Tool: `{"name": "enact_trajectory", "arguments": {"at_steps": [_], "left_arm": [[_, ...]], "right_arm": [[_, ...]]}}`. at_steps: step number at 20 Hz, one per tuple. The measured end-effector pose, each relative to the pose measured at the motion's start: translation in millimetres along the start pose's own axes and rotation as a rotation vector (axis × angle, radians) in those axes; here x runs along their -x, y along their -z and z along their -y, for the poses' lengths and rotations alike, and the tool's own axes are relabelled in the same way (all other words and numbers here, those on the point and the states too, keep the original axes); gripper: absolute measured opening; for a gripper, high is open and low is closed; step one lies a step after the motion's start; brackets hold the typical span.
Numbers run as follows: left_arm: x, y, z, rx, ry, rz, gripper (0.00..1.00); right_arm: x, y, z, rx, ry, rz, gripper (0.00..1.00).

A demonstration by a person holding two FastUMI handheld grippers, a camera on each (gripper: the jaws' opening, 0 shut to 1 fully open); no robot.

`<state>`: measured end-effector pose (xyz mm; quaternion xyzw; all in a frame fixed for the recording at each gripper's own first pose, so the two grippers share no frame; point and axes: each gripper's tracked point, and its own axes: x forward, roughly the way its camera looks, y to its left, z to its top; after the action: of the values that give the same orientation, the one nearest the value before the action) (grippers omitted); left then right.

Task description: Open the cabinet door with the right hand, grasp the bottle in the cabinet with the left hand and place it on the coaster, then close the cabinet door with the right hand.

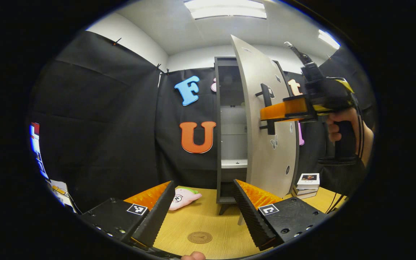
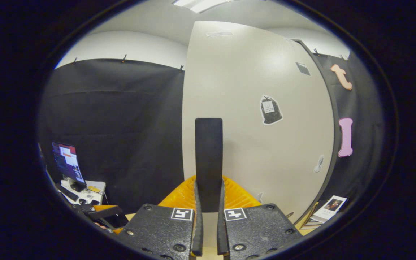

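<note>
A tall dark cabinet (image 1: 218, 126) stands at the back of the wooden table, and its pale door (image 1: 262, 159) is swung partly open. My right gripper (image 1: 265, 115), held by a hand, is shut on the door's black vertical handle (image 1: 265, 92). In the right gripper view the handle (image 2: 208, 151) sits pinched between my right gripper (image 2: 208, 196), with the door (image 2: 258, 108) right behind it. My left gripper (image 1: 203, 182) hovers open above the table in front of the cabinet, holding nothing. The round brown coaster (image 1: 199, 237) lies on the table below it. Pale shelves (image 1: 234, 163) show inside the cabinet.
A pink plush toy (image 1: 184, 198) lies left of the cabinet's foot. A small stack of books (image 1: 307, 184) sits to the right of the door, also seen as books (image 2: 332, 206). A monitor (image 2: 67, 162) and desk clutter stand at far left.
</note>
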<state>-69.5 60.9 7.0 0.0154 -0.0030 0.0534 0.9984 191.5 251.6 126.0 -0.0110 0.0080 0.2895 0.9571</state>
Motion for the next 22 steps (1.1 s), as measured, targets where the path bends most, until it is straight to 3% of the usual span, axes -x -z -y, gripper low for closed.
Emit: {"name": "enact_trajectory", "arguments": {"at_steps": [5, 14, 22], "left_arm": [[-4, 2, 23, -0.011, 0.049, -0.004, 0.96], [-5, 4, 74, -0.013, 0.158, -0.006, 0.96], [3, 0, 89, 0.0, 0.182, 0.001, 0.95]], "right_arm": [[25, 1, 13, -0.01, 0.051, 0.017, 0.18], [47, 3, 41, -0.022, 0.28, 0.031, 0.13], [51, 7, 48, 0.005, 0.396, 0.026, 0.06]]}}
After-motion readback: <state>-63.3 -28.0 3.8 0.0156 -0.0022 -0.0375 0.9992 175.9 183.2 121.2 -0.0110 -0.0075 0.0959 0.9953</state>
